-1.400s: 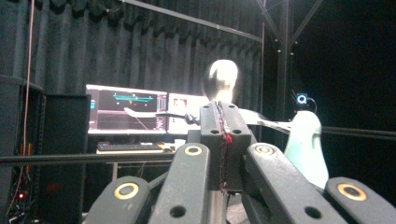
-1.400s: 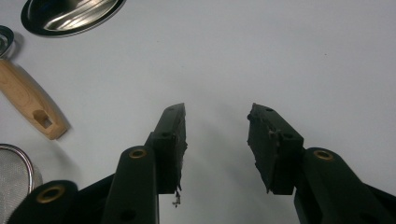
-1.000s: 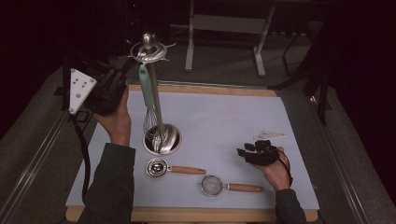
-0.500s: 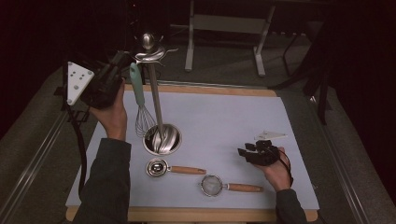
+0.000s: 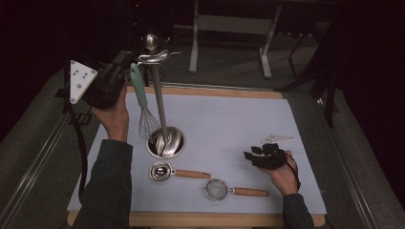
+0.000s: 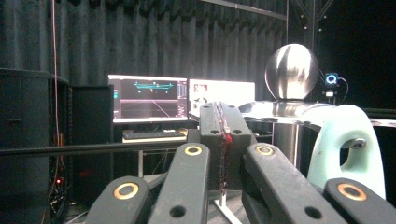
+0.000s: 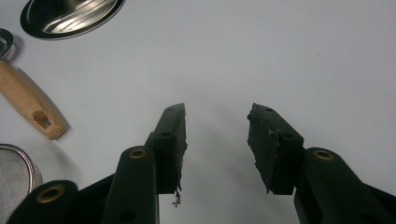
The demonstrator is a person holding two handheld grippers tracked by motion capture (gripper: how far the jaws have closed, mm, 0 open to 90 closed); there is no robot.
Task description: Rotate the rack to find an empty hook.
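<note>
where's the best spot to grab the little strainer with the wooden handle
Grip the strainer by its wooden handle, probably coming straight down with the open right gripper, which rests close by. The handle lies flat on the mat, pointing right, straight and slim enough to fit between the jaws; the round mesh bowl looks wider and easier to dent.

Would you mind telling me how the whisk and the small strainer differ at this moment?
The whisk hangs nearly upright beside the stand's pole; the small strainer lies flat on the white mat. The whisk has a pale mint handle, the strainer a wooden one. The whisk ends in open wire loops, the strainer in a round mesh bowl. Both have metal heads.
</note>
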